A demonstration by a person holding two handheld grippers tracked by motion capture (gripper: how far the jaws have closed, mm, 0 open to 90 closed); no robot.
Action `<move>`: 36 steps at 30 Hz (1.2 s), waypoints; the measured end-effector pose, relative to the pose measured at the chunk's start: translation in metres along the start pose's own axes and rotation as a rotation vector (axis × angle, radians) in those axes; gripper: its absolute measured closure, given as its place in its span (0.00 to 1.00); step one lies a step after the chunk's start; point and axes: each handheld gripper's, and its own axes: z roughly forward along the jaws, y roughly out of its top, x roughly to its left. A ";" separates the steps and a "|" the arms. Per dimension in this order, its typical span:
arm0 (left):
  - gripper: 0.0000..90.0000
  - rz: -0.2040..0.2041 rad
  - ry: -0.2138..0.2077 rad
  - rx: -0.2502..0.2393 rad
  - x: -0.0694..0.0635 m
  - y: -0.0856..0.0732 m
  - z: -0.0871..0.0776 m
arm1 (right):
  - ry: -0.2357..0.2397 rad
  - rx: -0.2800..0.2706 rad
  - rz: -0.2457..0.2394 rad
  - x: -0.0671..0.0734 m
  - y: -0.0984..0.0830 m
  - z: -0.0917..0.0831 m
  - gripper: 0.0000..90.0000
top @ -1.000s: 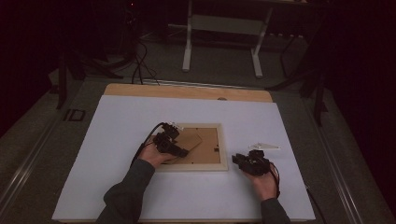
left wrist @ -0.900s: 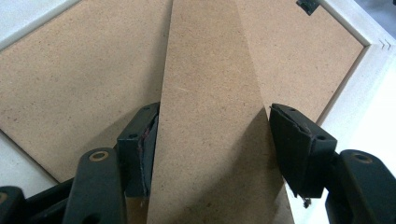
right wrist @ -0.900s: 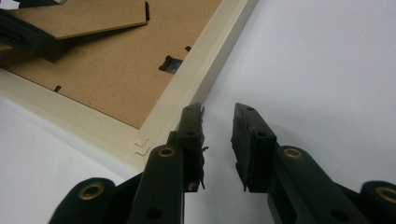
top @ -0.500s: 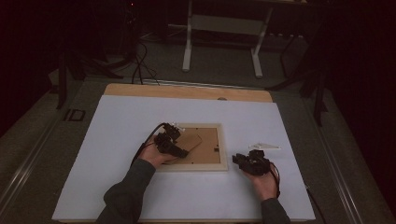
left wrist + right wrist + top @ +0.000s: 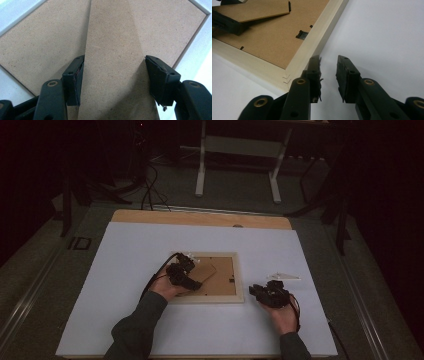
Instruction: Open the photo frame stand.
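Centrally on the white-covered table point(image 5: 125, 265), a wooden picture frame point(image 5: 241, 292) is laid face down, its fibreboard backing point(image 5: 37, 42) exposed. Its easel stand point(image 5: 115, 62) is straddled by the left gripper point(image 5: 113, 75), jaws spread at its edges, contact unclear. Beside the frame's corner, the right gripper point(image 5: 328, 75) is held partly open, empty. Judged next: folding the stand, with a firm pinch needed.

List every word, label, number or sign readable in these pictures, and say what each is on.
None: no readable text in any view.
The picture frame, lying face down, has a plain brown backing board with no print.
The grippers and the white table cover carry no lettering.
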 end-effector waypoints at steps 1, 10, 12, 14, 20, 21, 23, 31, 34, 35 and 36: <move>0.42 0.009 0.008 -0.001 -0.001 0.000 0.000 | 0.000 0.001 0.001 -0.001 0.000 0.000 0.81; 0.42 0.045 0.043 -0.016 -0.005 -0.001 -0.001 | -0.001 -0.002 0.012 -0.001 -0.001 -0.001 0.80; 0.42 0.048 0.050 -0.021 -0.006 -0.001 -0.001 | 0.002 -0.002 0.011 0.000 -0.001 0.000 0.80; 0.42 0.053 0.056 -0.023 -0.007 -0.001 -0.002 | 0.004 0.002 0.006 0.002 -0.001 0.001 0.80; 0.42 0.065 0.071 -0.036 -0.009 -0.003 -0.001 | -0.004 0.008 -0.010 0.006 0.001 0.003 0.80; 0.42 0.069 0.077 -0.036 -0.010 -0.003 -0.001 | -0.009 0.009 -0.019 0.007 0.003 0.004 0.79; 0.42 0.075 0.088 -0.038 -0.012 -0.003 -0.002 | -0.013 0.005 -0.024 0.007 0.005 0.003 0.78; 0.42 0.095 0.119 -0.063 -0.017 -0.006 -0.005 | -0.026 0.003 -0.045 0.005 0.018 0.001 0.76; 0.42 0.098 0.129 -0.075 -0.019 -0.007 -0.005 | -0.031 0.000 -0.052 0.004 0.022 0.000 0.76; 0.42 0.106 0.138 -0.083 -0.020 -0.008 -0.005 | -0.032 -0.004 -0.060 0.004 0.027 -0.001 0.76; 0.42 0.106 0.138 -0.083 -0.020 -0.008 -0.005 | -0.032 -0.004 -0.060 0.004 0.027 -0.001 0.76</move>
